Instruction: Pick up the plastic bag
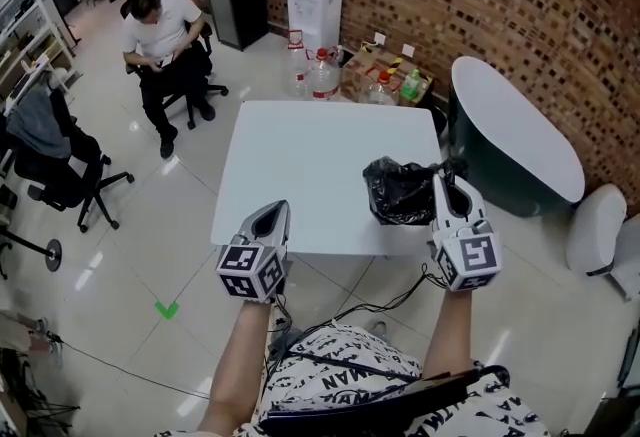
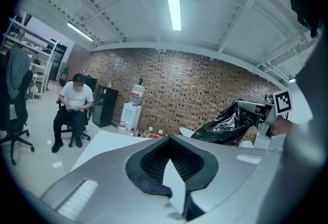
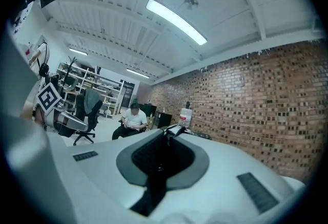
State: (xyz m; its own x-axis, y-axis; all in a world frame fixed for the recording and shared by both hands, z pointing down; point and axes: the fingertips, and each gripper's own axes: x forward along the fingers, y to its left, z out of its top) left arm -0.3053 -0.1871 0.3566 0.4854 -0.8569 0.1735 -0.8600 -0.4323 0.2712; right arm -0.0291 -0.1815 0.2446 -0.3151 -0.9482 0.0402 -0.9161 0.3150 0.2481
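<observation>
A crumpled black plastic bag [image 1: 398, 193] is at the right front of the white table [image 1: 300, 155]. My right gripper [image 1: 447, 175] is at the bag's right edge, shut on a fold of the black film. In the left gripper view the bag [image 2: 228, 124] bunches out from that gripper's tip. In the right gripper view the right gripper [image 3: 166, 130] has its jaws together with a thin dark strip at the tip. My left gripper [image 1: 277, 211] is at the table's front left edge. It is shut, with nothing in it, as the left gripper [image 2: 167, 138] also shows in its own view.
A person [image 1: 160, 35] sits on a chair at the back left. A water dispenser [image 1: 315, 0] and bottles [image 1: 322, 75] stand behind the table by the brick wall. A dark tub with a white top [image 1: 510, 140] is close on the right. An office chair [image 1: 50, 165] stands at the left.
</observation>
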